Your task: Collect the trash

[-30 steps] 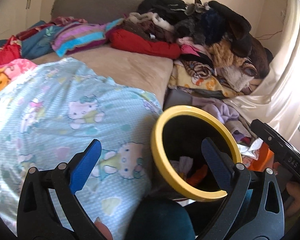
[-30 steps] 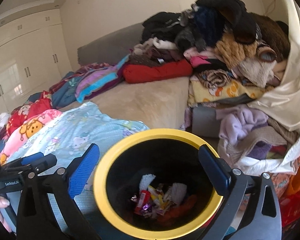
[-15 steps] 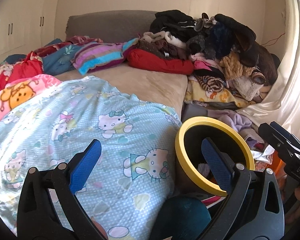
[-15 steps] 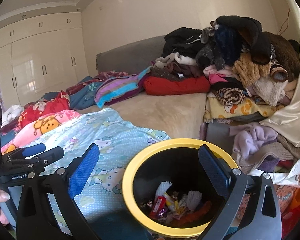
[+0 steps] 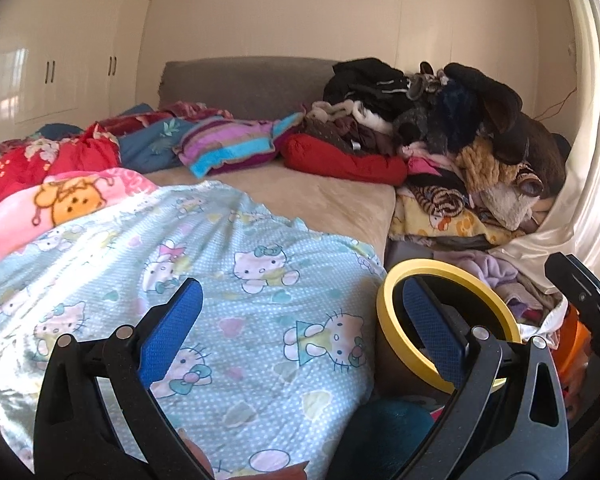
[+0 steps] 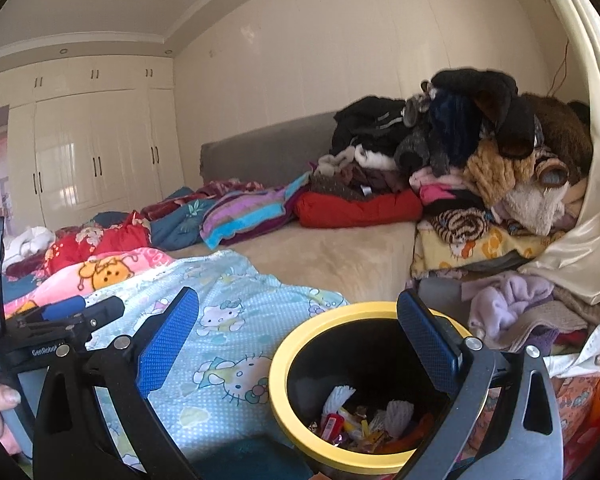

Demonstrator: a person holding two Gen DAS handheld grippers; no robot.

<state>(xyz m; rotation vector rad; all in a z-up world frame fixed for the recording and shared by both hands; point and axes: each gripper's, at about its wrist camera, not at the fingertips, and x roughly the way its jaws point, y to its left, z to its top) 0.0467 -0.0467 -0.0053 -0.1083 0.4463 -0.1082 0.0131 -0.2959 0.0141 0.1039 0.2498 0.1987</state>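
Both grippers are empty and spread wide: the left gripper [image 5: 300,320] hangs over the pale blue cartoon-cat blanket [image 5: 228,280] on the bed, and the right gripper [image 6: 300,332] hangs with its far finger above the yellow-rimmed bin [image 6: 284,364] that stands at the bed's near right corner. The collected trash [image 6: 364,428] (wrappers, two white puffs, something orange) lies at the bottom of the bin, and no loose piece shows on the blanket, the tan mattress [image 5: 332,200] or the nearer folds of bedding.

The step in hand looks like a search for the next piece, so the useful thing is to scan well before committing. Sweep the left gripper slowly over the blanket's creases and along the pink blanket [image 5: 60,200] at the left, where a small wrapper could hide in the pattern. Keep the right gripper near the bin's mouth, clear of the rim, so a drop goes straight down. Treat the clothes pile [image 5: 460,136] at the far right as laundry, not trash. When a piece turns up on soft fabric, come in low and pinch only the piece, or the blanket will lift with it
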